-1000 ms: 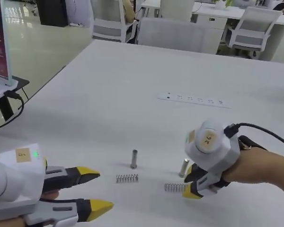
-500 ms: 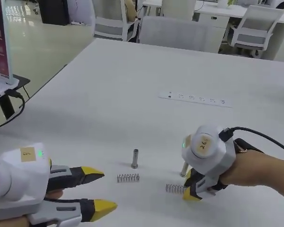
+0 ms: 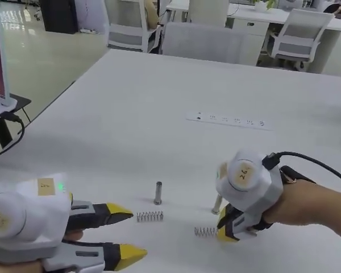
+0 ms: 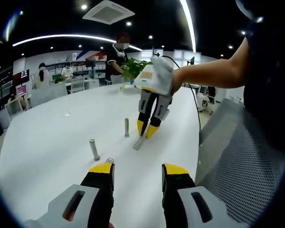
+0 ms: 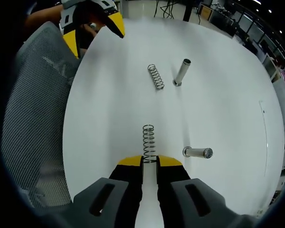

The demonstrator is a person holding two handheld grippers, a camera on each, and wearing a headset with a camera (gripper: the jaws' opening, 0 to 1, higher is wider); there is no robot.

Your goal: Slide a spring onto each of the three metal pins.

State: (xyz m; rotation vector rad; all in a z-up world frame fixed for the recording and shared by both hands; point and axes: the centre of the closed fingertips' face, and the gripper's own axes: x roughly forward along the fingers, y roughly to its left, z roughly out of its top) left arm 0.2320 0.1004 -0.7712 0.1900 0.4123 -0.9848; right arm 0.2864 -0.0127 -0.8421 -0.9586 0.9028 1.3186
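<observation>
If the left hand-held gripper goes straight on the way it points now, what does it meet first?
Probably the loose spring, just ahead of one jaw tip; beyond it, the right hand-held gripper holding a second spring. Depth is unclear.

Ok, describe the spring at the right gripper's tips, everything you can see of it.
The spring is a thin coil of bare grey metal wire, open-wound and straight. It lies about flat along the white table, pointing straight out from the right gripper, whose yellow-tipped jaws are shut on its near end. Its far end is free. The nearest metal pin stands to one side, not touching it, and no pin runs through it.
</observation>
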